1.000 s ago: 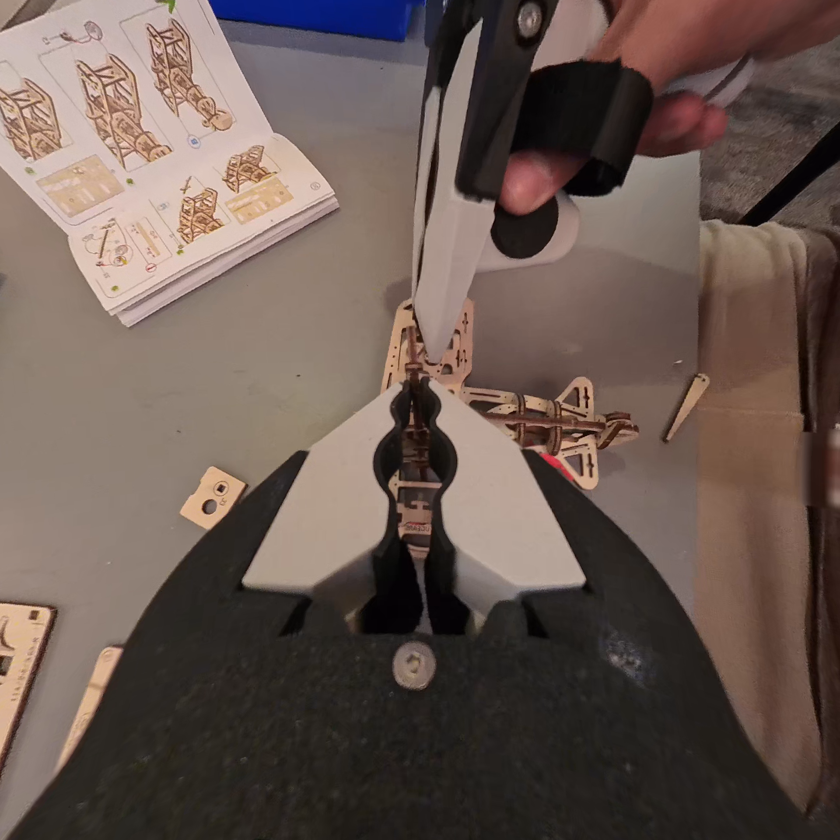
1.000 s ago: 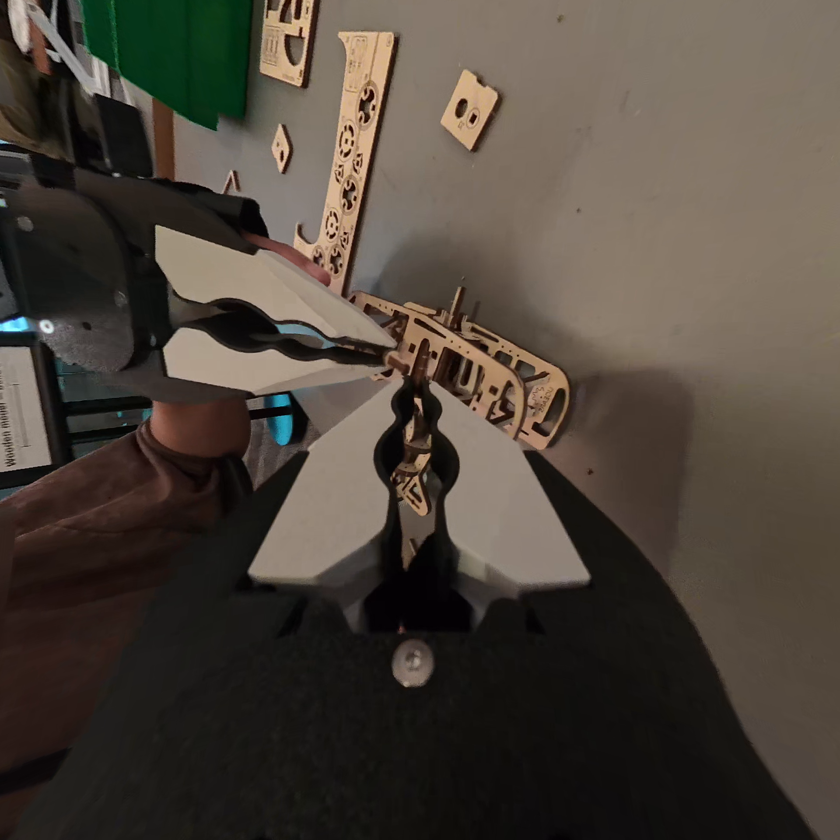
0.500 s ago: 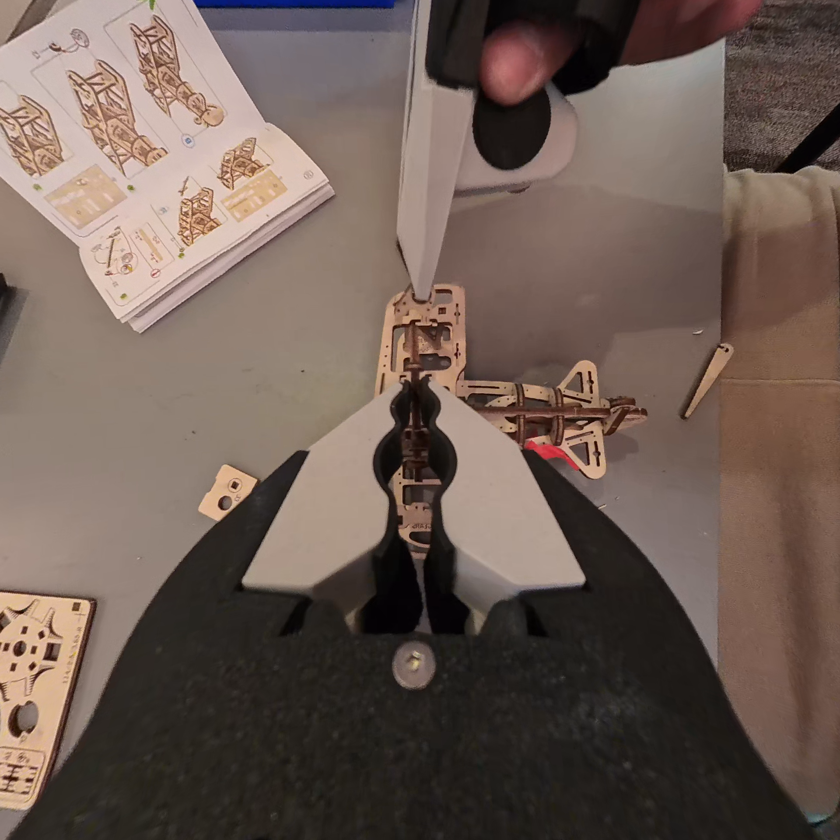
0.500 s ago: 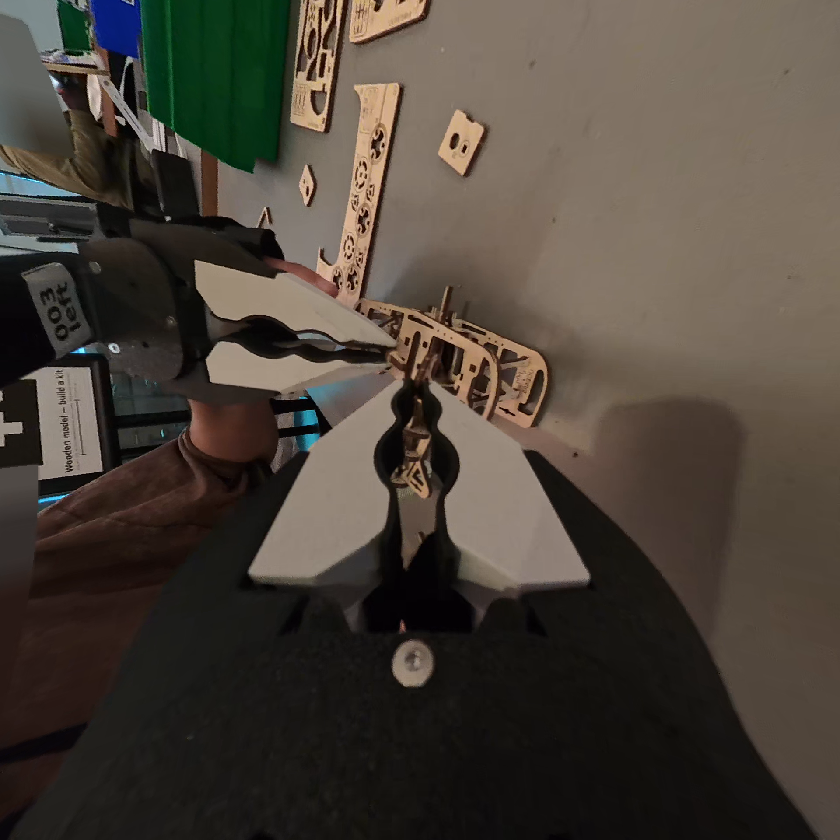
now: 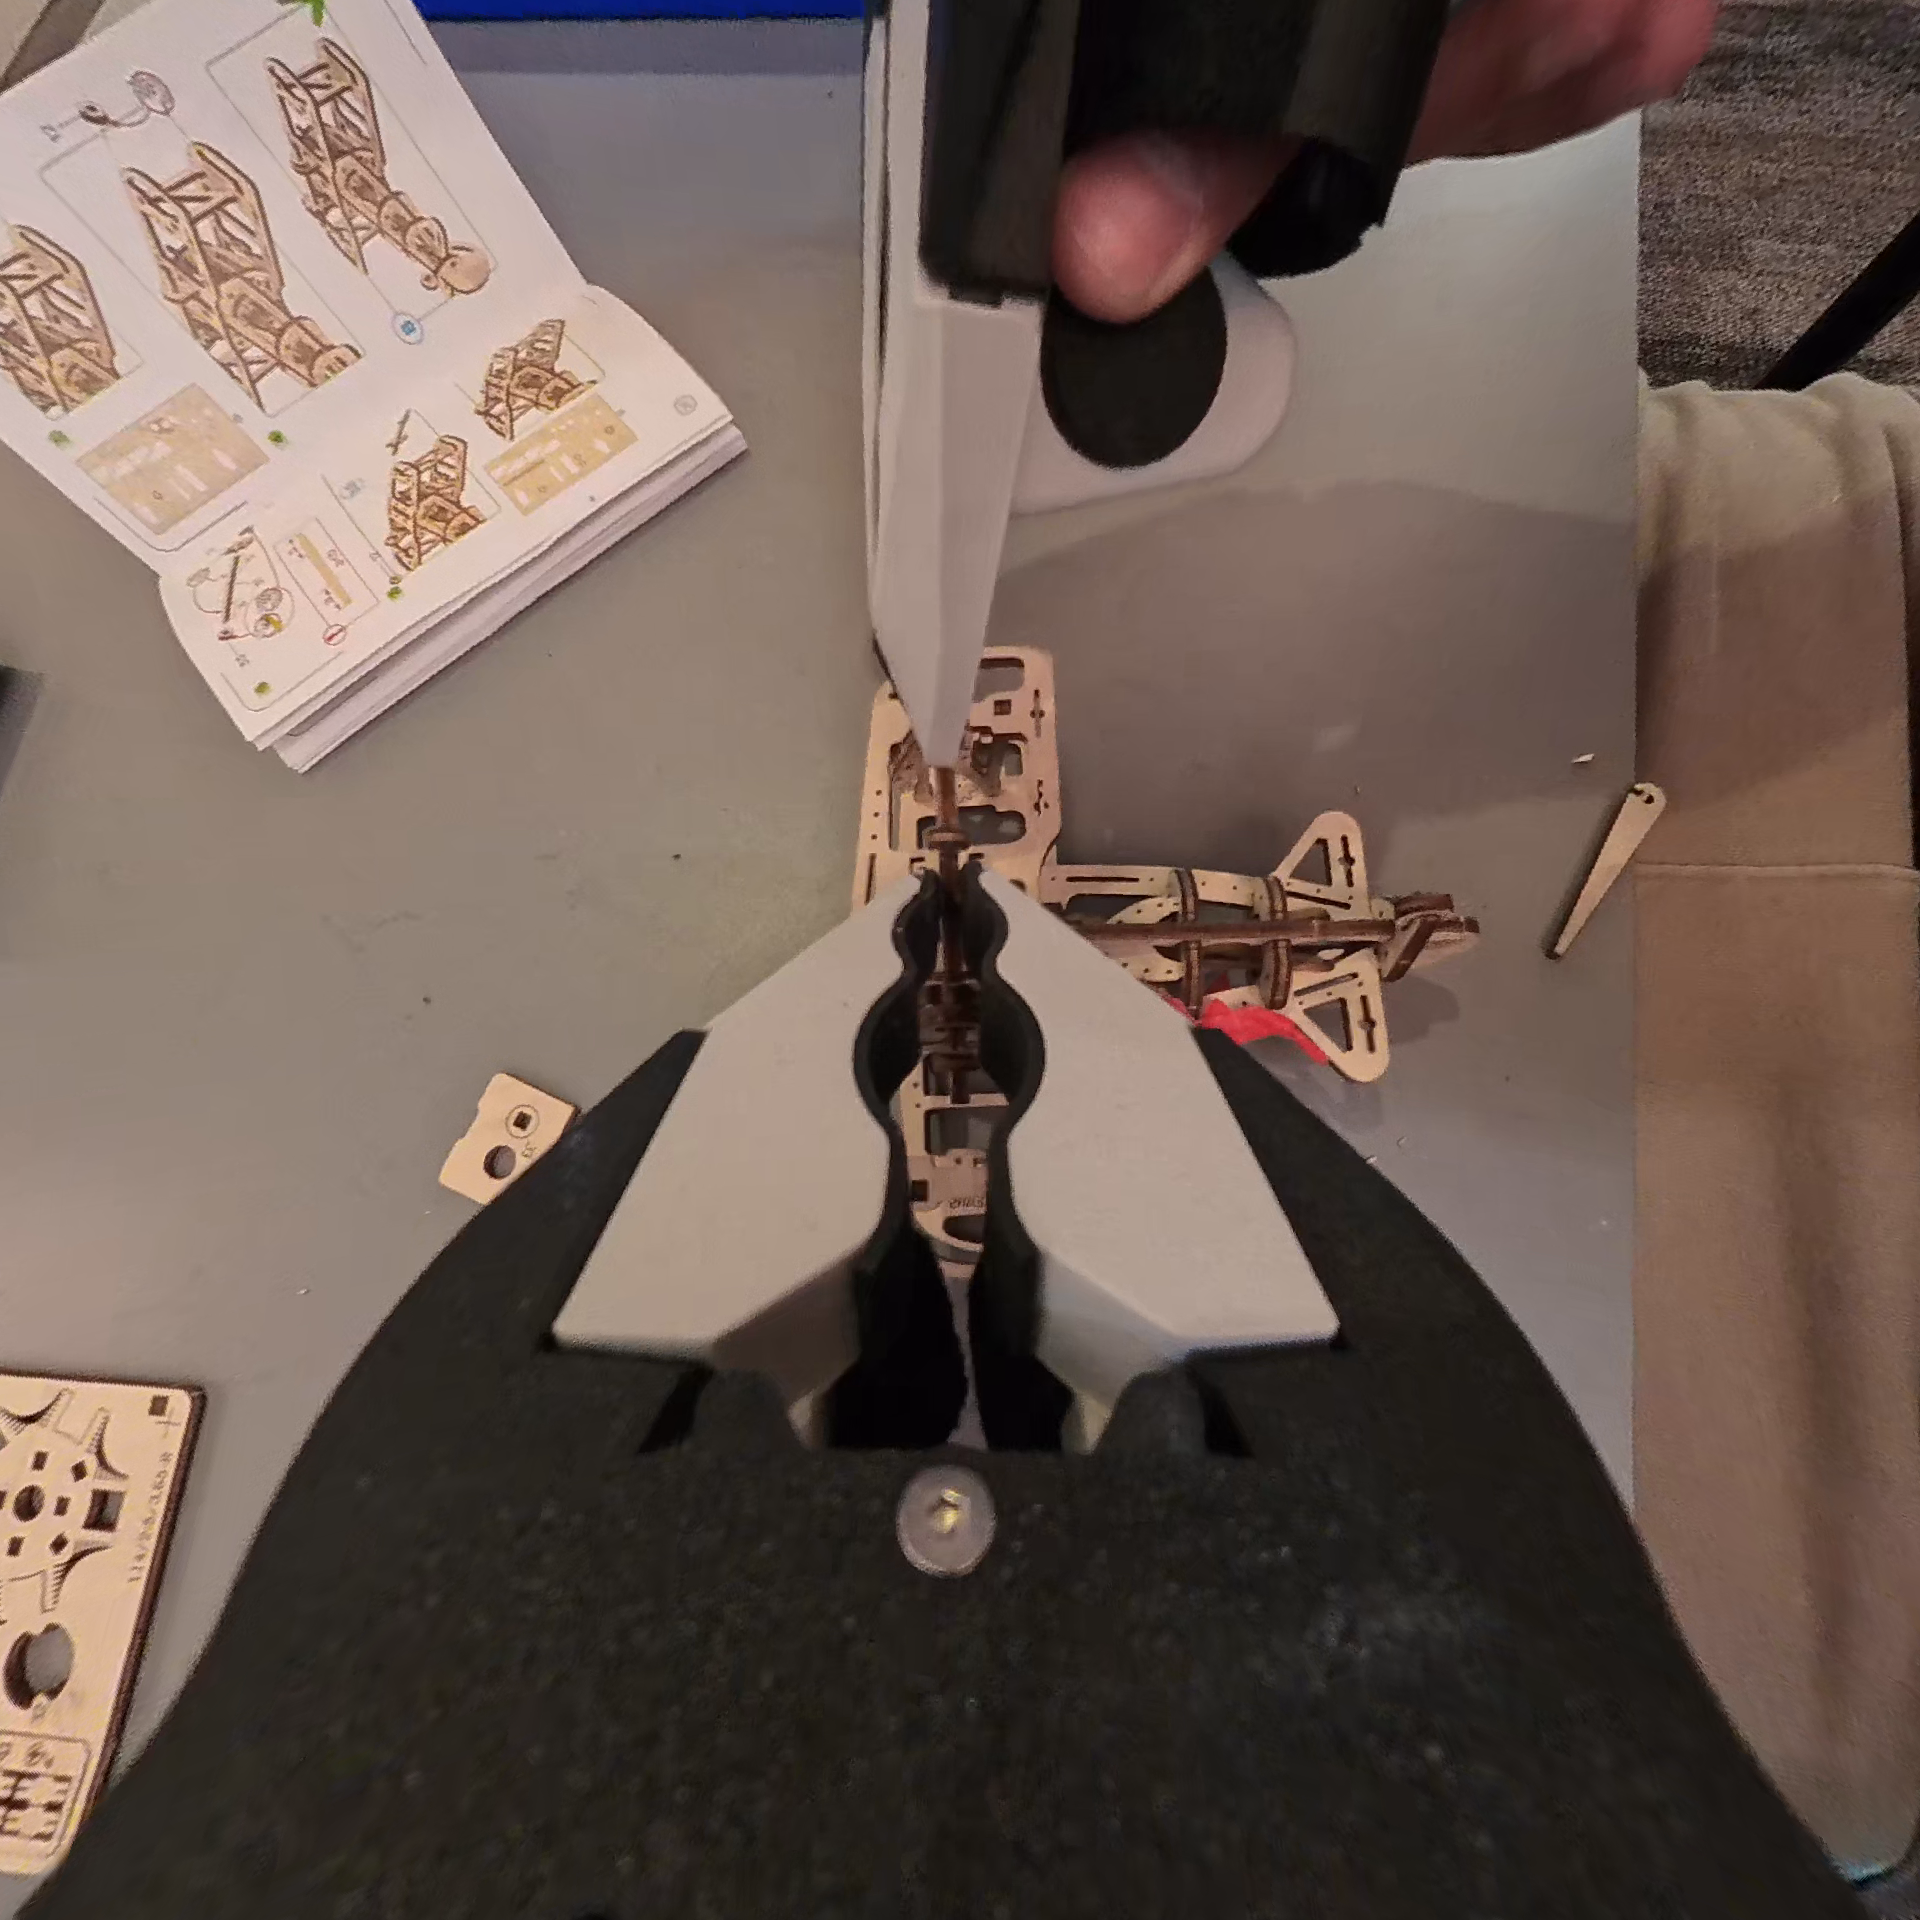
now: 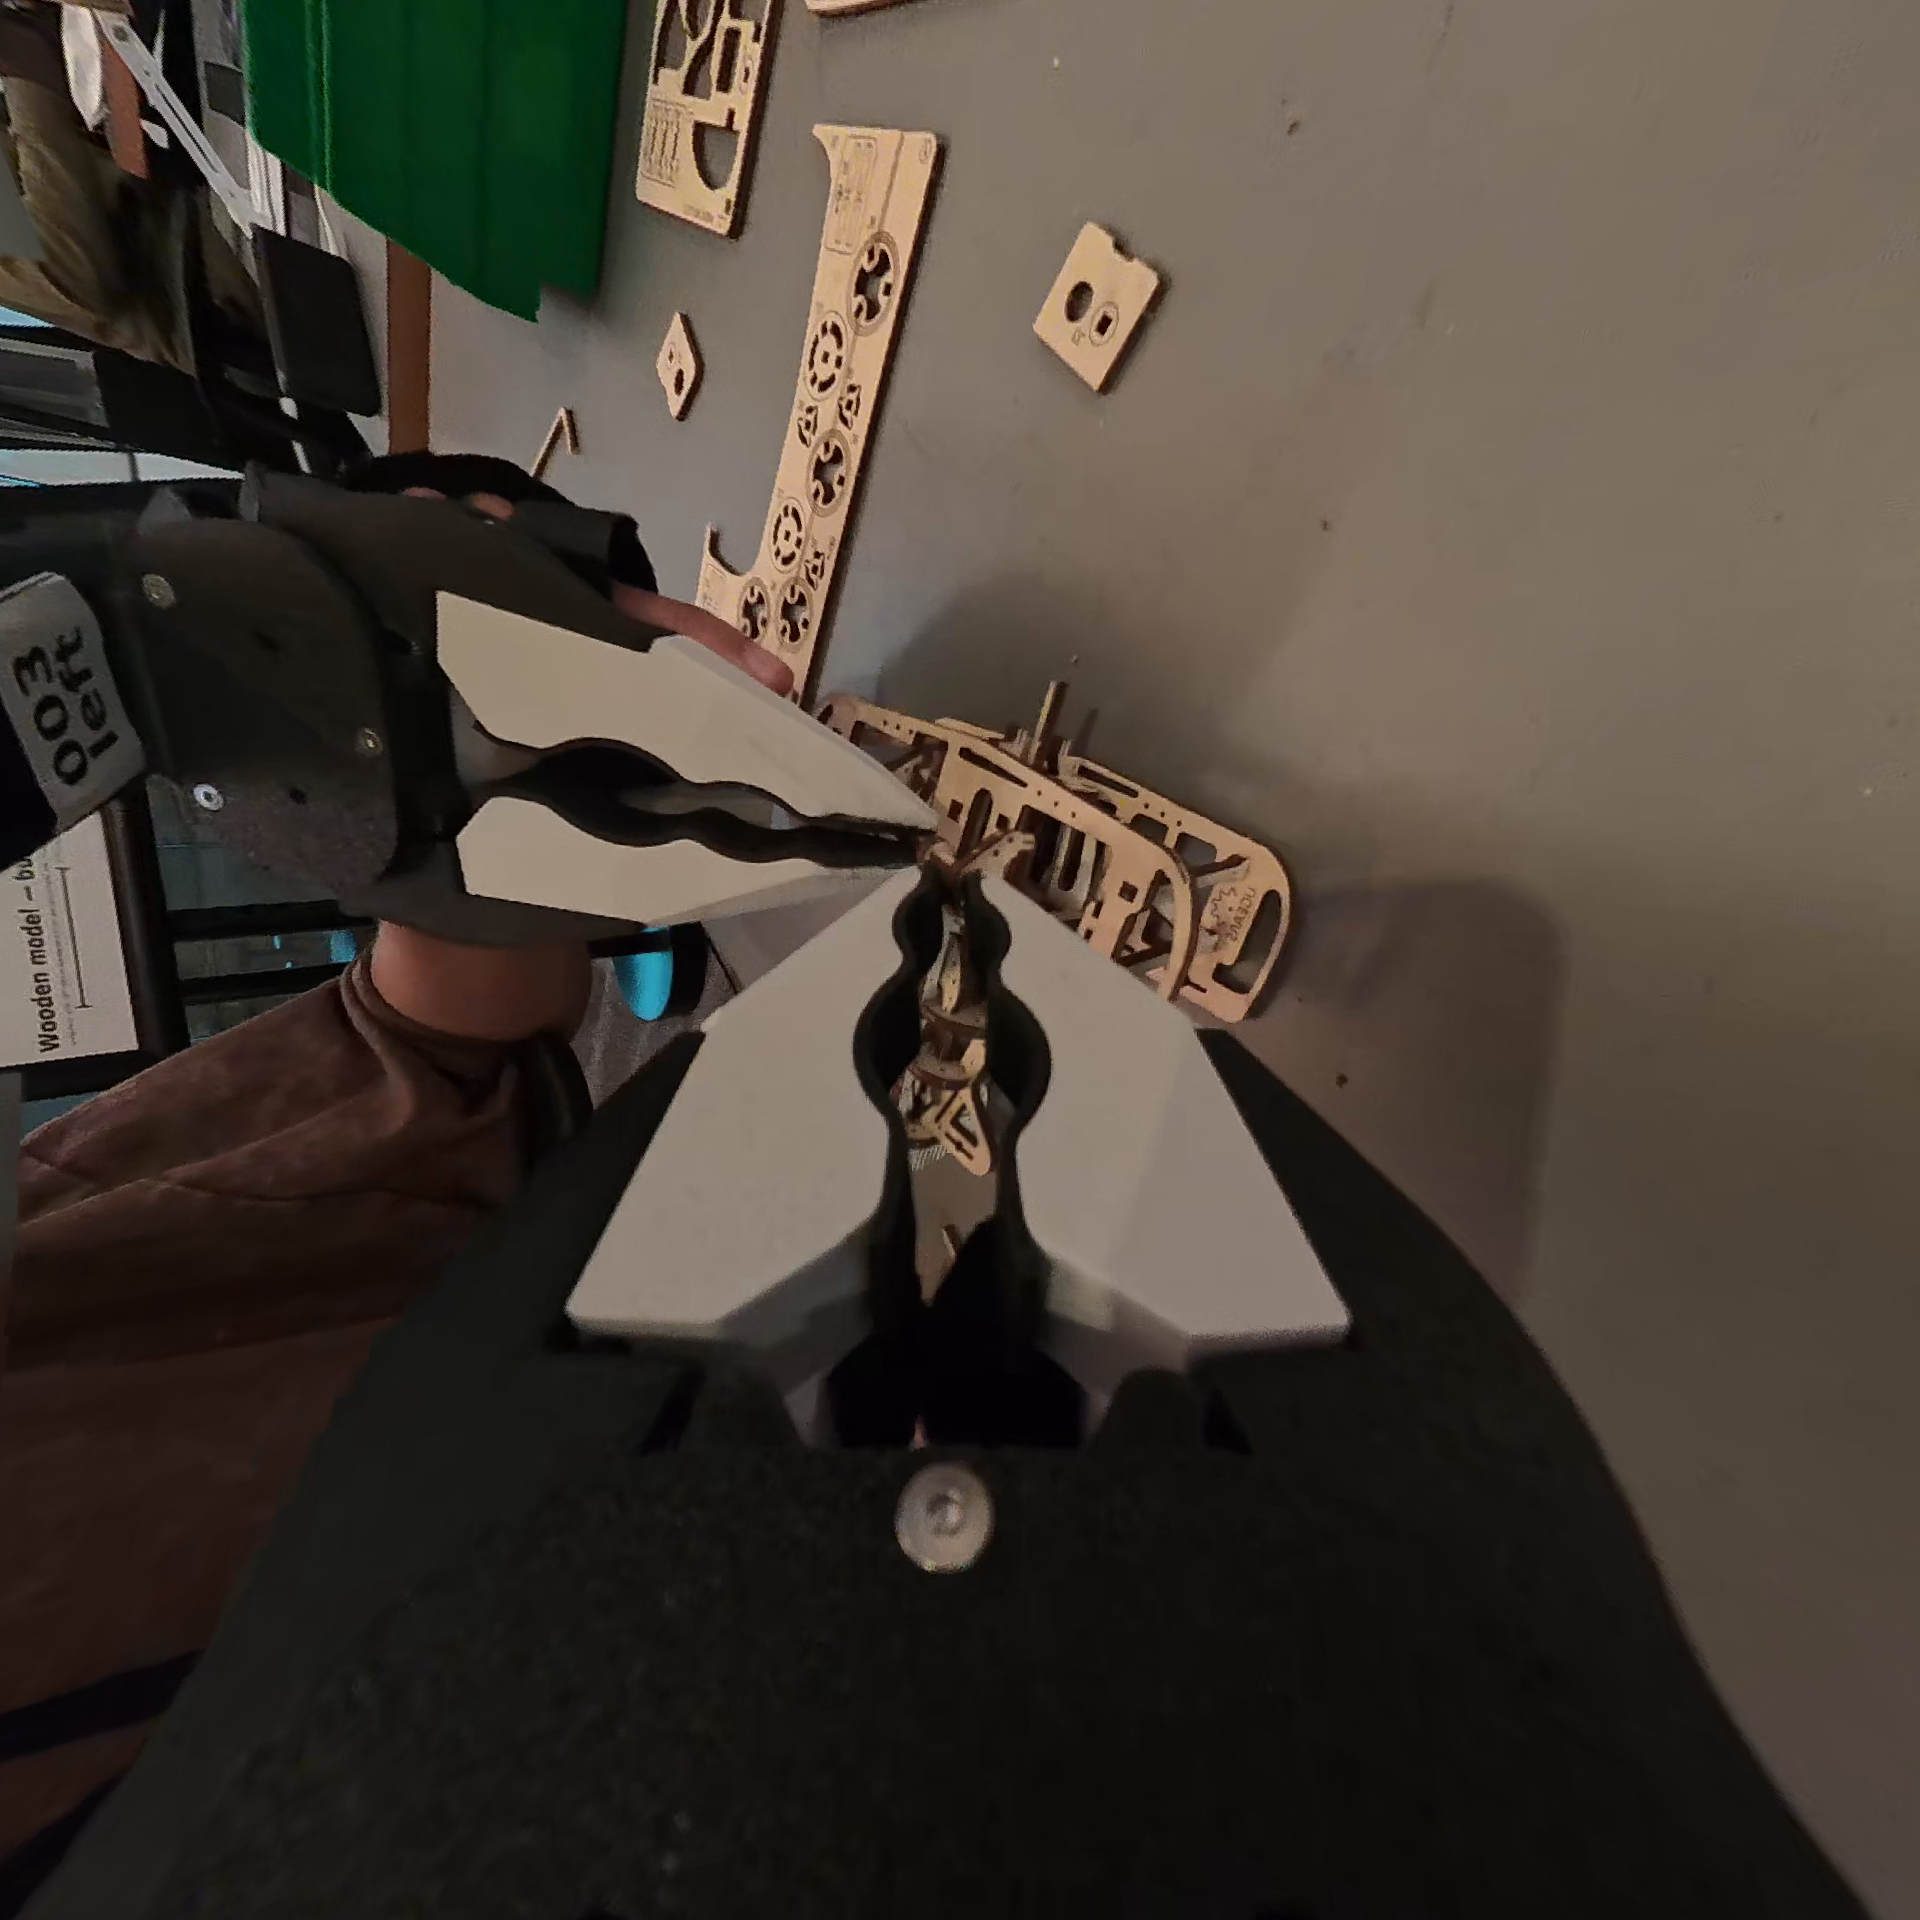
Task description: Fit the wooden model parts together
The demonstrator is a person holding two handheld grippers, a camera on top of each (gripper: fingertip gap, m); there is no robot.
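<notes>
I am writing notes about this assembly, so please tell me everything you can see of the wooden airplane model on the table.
The wooden airplane model is pale laser-cut plywood with darker burnt edges, an open skeleton of thin ribs and slotted plates. A flat wing panel with many cut-outs lies on the grey table; the fuselage runs to the right and ends in triangular tail fins. The left gripper and the right gripper both have their jaws closed on small upright parts at the wing. Something red lies under the fuselage.

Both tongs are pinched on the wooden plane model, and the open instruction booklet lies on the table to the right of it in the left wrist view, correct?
Not quite: in the left wrist view the instruction booklet lies left of the wooden plane model, not right. Both the left tongs and right tongs are pinched on it.
</notes>
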